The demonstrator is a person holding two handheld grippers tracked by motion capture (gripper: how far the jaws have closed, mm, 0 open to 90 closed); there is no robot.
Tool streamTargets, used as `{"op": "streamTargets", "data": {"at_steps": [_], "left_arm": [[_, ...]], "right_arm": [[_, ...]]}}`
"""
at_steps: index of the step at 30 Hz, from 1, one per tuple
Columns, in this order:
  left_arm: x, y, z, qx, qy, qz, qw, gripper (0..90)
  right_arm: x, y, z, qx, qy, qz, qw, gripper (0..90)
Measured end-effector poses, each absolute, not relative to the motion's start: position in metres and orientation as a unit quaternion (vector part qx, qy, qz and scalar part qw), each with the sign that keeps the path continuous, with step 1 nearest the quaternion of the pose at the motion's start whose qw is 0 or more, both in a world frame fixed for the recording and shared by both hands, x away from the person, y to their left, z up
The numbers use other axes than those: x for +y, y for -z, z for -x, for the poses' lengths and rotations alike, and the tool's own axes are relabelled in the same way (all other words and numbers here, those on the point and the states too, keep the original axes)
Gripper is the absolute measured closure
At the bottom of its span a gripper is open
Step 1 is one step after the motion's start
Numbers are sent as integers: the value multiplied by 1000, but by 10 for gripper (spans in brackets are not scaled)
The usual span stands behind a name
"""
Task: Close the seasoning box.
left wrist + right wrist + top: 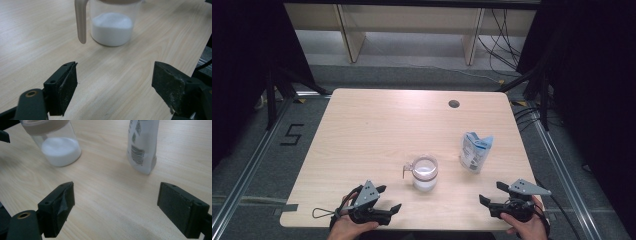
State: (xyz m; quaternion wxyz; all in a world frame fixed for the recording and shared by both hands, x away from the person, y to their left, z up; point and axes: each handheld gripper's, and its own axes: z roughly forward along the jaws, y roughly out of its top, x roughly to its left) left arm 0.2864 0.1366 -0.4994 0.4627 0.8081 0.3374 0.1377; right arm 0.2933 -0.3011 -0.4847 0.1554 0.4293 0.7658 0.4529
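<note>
A clear plastic jug (424, 173) with a beige rim and handle holds white powder near the table's front middle. Its handle (81, 21) hangs toward my left gripper (388, 198), which rests open at the front left, nothing between its jaws. The jug (112, 22) stands a short way beyond the left gripper's fingertips (115, 87). A white and blue pouch (475, 151) stands upright to the jug's right. My right gripper (493, 193) is open at the front right, with the pouch (143, 145) and jug (56, 143) both ahead of its jaws (116, 207).
The wooden table (377, 125) has a round cable hole (454, 104) near its far edge. Dark stands and cables flank the table on both sides. A floor mark shaped like a 5 (292, 135) lies to the left.
</note>
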Motion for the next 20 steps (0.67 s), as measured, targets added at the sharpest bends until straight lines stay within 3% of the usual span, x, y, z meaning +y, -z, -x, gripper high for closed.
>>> {"op": "streamTargets", "data": {"at_steps": [20], "left_arm": [[140, 499, -289, 342, -140, -805, 465, 176]], "right_arm": [[-298, 486, -293, 765, -454, -431, 150, 155]]}}
